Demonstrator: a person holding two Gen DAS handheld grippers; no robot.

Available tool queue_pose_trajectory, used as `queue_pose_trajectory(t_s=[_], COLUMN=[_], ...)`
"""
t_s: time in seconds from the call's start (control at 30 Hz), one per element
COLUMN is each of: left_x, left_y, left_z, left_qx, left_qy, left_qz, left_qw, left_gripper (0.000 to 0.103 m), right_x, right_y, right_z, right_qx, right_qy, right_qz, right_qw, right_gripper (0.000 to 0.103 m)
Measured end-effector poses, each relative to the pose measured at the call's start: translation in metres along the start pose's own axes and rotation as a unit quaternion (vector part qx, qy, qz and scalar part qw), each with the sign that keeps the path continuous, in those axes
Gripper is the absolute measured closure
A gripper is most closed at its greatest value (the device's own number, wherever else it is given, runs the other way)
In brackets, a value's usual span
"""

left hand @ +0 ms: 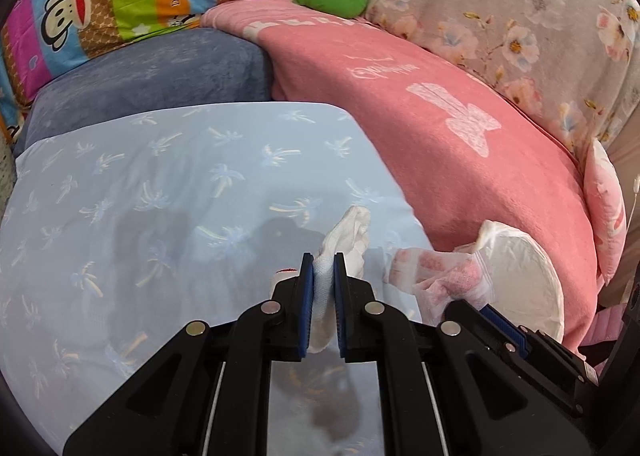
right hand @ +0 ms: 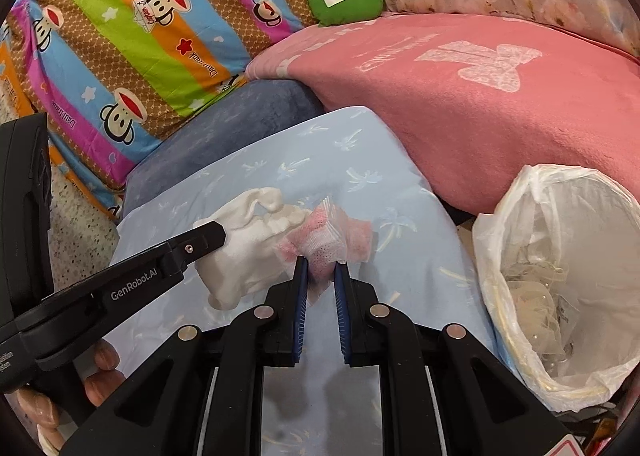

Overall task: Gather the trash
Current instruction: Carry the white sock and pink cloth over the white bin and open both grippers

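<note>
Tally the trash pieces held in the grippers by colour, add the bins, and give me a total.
White crumpled tissue, in the left gripper: 1
Pink-and-white wipe, in the right gripper: 1
Bin lined with a white plastic bag: 1
Total: 3
</note>
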State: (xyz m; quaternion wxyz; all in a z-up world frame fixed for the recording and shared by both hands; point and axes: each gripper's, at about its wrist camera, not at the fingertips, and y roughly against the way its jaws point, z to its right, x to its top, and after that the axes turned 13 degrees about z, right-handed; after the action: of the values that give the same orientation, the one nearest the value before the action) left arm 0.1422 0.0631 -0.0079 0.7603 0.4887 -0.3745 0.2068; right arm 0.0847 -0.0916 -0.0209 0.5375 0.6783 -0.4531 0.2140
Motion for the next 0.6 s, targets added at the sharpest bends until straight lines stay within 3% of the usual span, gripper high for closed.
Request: queue_pose_trajectory(t_s=[0.6], left_x=[-0.014], left_y=[0.002], left_z=[0.055], left_qx=[-0.018], left_qy=[-0.033], left_qz=[-0.011], left_qw=[0.9992], left_gripper=[0.093], right_x=[0.004], right_y=[0.043], right_z=[0.050], right_qx=[-0.017], right_qy=[-0.032], right_qz=[0.028], right_qw=[0.999], right_gripper=[0.090])
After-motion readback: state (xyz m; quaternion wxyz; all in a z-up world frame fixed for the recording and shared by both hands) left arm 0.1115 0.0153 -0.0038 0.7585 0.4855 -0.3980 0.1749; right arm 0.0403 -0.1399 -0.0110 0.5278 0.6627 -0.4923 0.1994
